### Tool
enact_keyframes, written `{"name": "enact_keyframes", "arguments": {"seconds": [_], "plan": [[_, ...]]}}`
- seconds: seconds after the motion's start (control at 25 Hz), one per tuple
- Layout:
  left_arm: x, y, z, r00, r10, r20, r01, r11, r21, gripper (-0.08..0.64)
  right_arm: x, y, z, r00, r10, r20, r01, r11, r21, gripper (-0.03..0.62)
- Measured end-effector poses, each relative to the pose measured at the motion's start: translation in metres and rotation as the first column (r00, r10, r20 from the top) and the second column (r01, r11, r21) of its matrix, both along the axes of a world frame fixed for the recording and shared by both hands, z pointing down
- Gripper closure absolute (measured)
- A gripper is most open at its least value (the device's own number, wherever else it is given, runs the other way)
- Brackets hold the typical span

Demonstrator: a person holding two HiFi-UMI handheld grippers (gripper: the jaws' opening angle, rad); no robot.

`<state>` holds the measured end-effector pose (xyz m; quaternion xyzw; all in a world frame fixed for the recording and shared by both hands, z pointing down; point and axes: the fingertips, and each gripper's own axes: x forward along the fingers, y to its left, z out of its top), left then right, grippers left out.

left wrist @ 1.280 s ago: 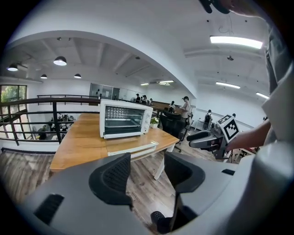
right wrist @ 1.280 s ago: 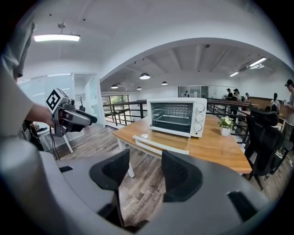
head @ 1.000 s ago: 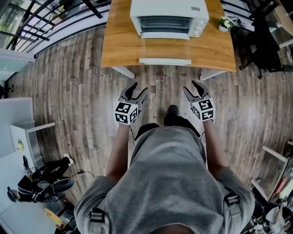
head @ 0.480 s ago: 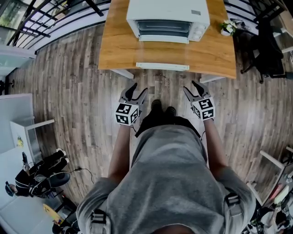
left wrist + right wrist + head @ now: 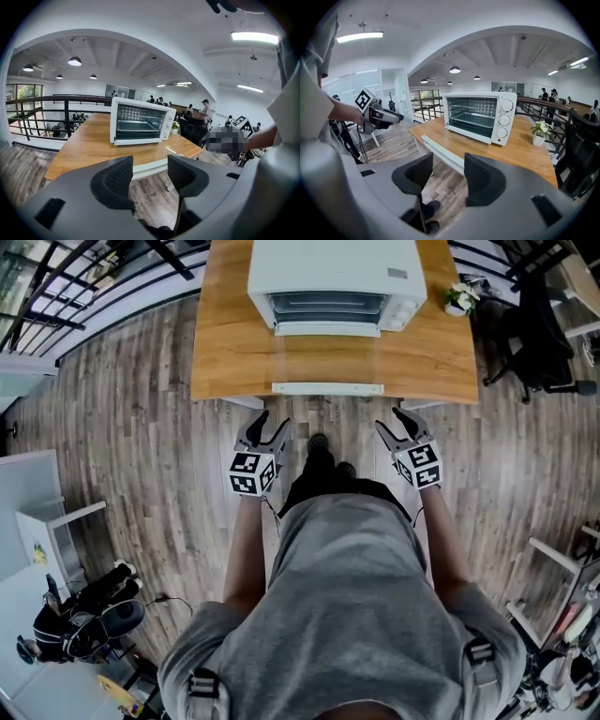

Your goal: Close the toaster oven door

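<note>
Approach, I'd say | left tongs point(image 5: 271, 421), right tongs point(image 5: 389, 420) both agape, empty, short of counter point(image 5: 225, 352) | toaster oven door point(image 5: 328, 360) lies open flat, handle point(image 5: 328, 388) at counter edge | lift from beneath, evenly.

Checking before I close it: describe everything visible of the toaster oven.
The toaster oven is a white metal box on the wooden table, front facing the person. Its glass door lies open and flat, white handle at the table edge. Inside, a wire rack; three knobs on its right. Only the table touches it.
</note>
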<state>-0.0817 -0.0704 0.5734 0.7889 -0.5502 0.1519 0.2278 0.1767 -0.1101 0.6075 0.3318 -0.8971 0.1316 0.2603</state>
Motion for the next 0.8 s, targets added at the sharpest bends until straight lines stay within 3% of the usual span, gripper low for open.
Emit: {"name": "enact_keyframes", "arguments": {"seconds": [0.4, 0.8], "plan": [[-0.035, -0.043, 0.027, 0.994, 0.111, -0.020, -0.112, 0.993, -0.038, 0.318, -0.026, -0.035, 0.006, 0.996, 0.068, -0.059, -0.069, 0.998, -0.013, 0.376], [-0.038, -0.070, 0.059, 0.973, 0.230, -0.019, -0.230, 0.968, -0.097, 0.314, -0.026, -0.050, 0.024, 0.981, 0.159, -0.113, -0.165, 0.986, -0.040, 0.376]]}}
